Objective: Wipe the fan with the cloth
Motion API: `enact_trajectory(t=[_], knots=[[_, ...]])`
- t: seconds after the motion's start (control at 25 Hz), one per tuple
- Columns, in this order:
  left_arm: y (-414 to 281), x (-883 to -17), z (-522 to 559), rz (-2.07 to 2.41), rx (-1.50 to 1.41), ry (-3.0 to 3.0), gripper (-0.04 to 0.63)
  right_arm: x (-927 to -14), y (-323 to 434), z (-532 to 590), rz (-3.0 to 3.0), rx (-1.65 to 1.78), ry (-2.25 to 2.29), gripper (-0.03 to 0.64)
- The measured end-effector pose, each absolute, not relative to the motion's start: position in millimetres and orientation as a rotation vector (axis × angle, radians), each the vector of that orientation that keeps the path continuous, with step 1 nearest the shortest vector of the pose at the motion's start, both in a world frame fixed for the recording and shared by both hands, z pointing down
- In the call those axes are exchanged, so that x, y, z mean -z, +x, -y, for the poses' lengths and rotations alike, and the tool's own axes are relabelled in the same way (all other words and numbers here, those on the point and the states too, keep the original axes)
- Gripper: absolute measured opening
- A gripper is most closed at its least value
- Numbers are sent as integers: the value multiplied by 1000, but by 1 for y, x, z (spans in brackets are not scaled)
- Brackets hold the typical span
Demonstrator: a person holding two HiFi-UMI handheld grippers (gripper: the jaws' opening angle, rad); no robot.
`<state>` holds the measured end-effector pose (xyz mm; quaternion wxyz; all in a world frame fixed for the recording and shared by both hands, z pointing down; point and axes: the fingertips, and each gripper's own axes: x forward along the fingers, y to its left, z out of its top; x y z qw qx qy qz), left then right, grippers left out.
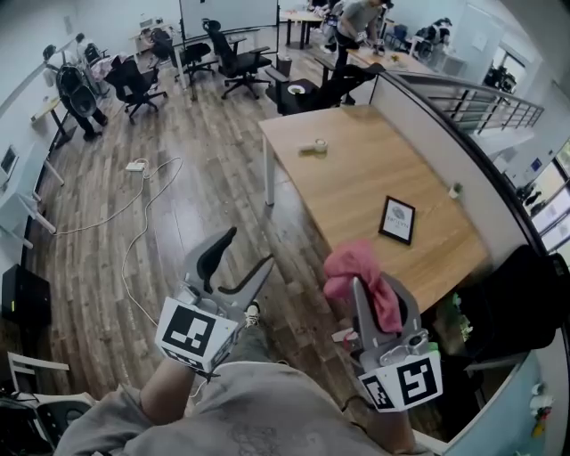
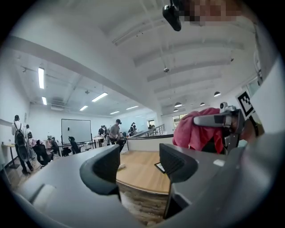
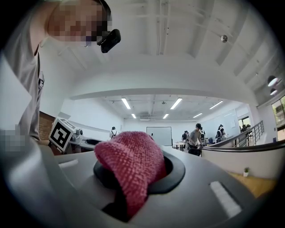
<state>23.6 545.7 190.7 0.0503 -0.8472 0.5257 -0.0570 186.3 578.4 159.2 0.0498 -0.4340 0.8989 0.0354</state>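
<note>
Holding a two-jaw gripper in each hand, the person stands over a brown wooden plank floor, and a grey shirt fills the bottom of the head view. The left gripper has its dark jaws spread wide apart, with nothing between them; in the left gripper view only the far table shows through the gap. The right gripper has its jaws closed on the pink knitted cloth. This cloth bulges up out of the jaws as a crumpled bunch, and in the right gripper view one fold hangs down over the front of them.

Just beyond the grippers stands a light wooden rectangular table with white legs. On it lies a black-framed flat panel near the right edge, and a small pale roll lies well apart from it, near the far corner. A thin white cable runs over the floor to the left, up to a white power strip.

Farther away are black office chairs on wheels, and a person in a grey top bends over another table. A metal railing runs along the right side of the room.
</note>
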Motion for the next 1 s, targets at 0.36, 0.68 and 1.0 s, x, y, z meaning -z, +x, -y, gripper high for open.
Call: enact_trajectory(t=[0.36,0.68,1.0], knots=[[-15,-204,-479,-1639,216,-2569,270,-165,159,-509,-2757,-101,-1329,83],[-58,-211,-378,-1625,241,-2593,267,-178,114,-409,-2809,-86,-1388,83],[-113,-209,-272,-1567,286,-2636,268,-179,60,-302,-2818,-54,-1470,83]])
